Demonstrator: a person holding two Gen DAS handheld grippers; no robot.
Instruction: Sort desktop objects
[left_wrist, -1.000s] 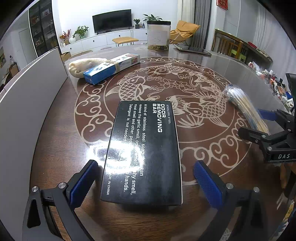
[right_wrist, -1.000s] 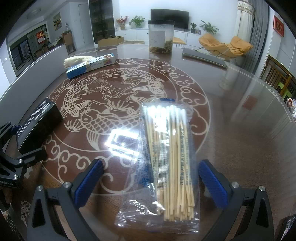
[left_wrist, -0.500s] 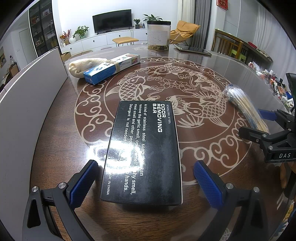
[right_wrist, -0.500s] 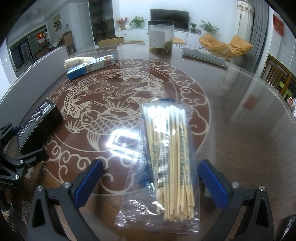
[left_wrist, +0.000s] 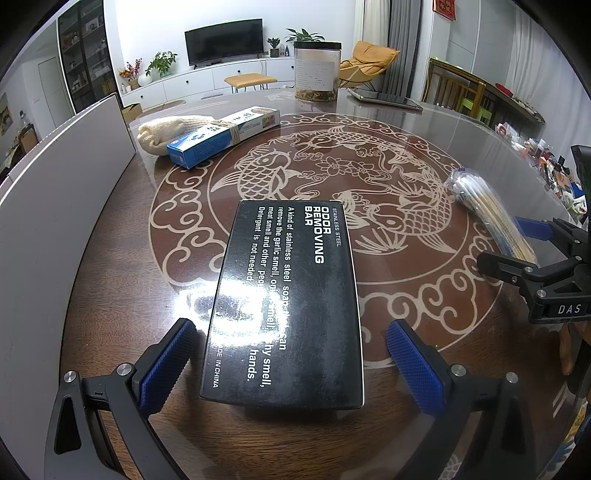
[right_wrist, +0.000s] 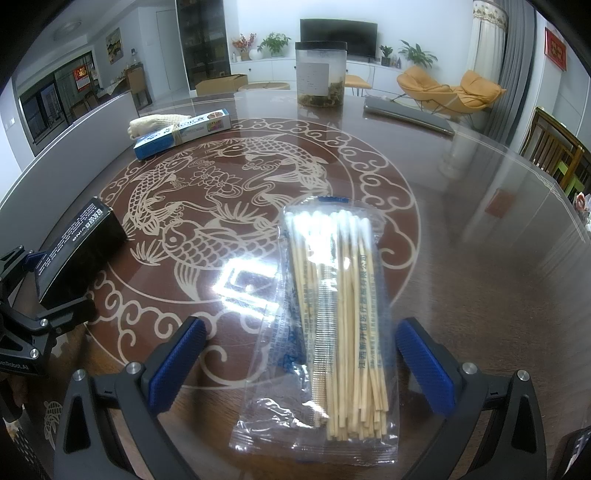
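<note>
Left wrist view: the flat black cardboard box printed "ODOR REMOVING BAR" (left_wrist: 286, 299) is seen lying on the glass-topped round table (left_wrist: 424, 158), between the spread fingers of the left gripper (left_wrist: 291, 363), untouched. It is judged rigid and light, best pinched across its long sides. The clear crinkly plastic bag of wooden cotton swabs (right_wrist: 332, 314), lying between the parted fingers of the right gripper (right_wrist: 301, 363), is judged slippery and limp, best taken at mid-bundle.

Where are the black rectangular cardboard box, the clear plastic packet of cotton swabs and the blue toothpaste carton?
Black cardboard box (left_wrist: 291, 295), left wrist view, middle of its printed top.
Cotton swab packet (right_wrist: 332, 317), right wrist view, mid-length of the sticks.
Blue toothpaste carton (left_wrist: 221, 136), left wrist view, its long side.
</note>
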